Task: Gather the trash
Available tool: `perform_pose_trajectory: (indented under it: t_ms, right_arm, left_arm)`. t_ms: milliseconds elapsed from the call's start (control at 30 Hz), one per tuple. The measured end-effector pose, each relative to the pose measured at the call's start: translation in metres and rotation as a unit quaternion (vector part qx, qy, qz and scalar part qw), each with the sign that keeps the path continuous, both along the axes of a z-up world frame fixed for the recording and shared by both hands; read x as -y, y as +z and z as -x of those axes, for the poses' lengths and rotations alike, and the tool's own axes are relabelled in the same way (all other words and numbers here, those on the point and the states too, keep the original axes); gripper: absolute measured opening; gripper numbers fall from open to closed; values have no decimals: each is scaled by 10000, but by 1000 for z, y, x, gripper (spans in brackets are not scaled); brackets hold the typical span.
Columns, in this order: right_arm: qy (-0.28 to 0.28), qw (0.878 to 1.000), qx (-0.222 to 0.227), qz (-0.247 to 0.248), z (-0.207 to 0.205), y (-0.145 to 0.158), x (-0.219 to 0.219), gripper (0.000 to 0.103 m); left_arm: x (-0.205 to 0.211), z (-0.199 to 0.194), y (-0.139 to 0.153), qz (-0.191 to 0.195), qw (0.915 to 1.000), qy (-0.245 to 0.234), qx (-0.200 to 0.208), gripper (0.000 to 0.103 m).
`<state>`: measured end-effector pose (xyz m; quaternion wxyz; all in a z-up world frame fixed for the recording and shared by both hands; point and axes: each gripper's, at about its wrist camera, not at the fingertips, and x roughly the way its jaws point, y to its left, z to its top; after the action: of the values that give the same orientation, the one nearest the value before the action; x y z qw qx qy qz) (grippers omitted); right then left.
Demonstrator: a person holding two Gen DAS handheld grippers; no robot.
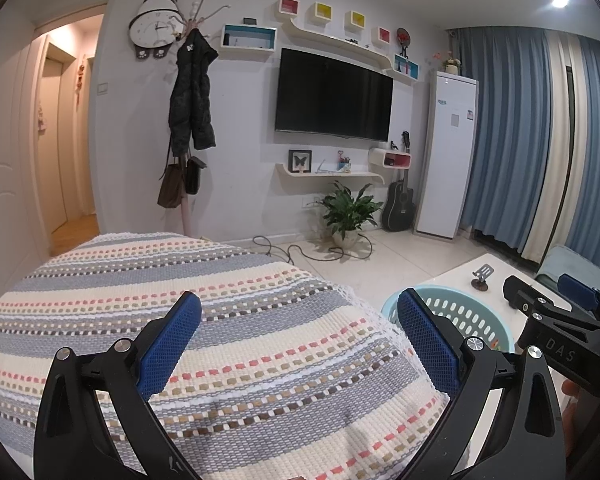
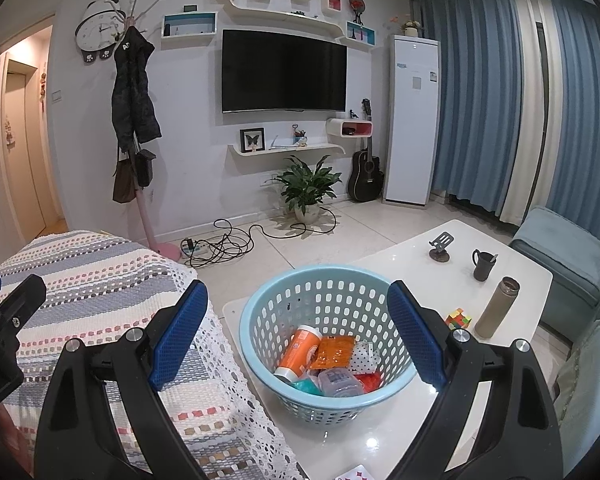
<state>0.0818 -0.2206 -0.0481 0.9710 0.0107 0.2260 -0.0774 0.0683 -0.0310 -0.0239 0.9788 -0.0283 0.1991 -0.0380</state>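
The basket (image 2: 328,344) sits on the table (image 2: 452,280), right of the sofa (image 2: 100,280).

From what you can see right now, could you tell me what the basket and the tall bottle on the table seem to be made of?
The basket looks like moulded plastic: pale blue, slightly glossy, with regular punched holes in its wall. The bottle looks like brushed metal, probably a steel flask: matte grey-brown body with a darker rim, though a coated finish cannot be ruled out.

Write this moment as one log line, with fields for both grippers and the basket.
left gripper: open, empty, over striped cover | right gripper: open, empty, above basket | basket: on white table, holds trash
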Motion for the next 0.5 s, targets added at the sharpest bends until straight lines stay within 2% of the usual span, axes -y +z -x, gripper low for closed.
perform_pose_trajectory:
  t_ms: [500]
  right_arm:
    - [19,10000,-22,-6,-4,2,1,87]
  left_arm:
    - [2,2,-1,-48,10000,-3,32,95]
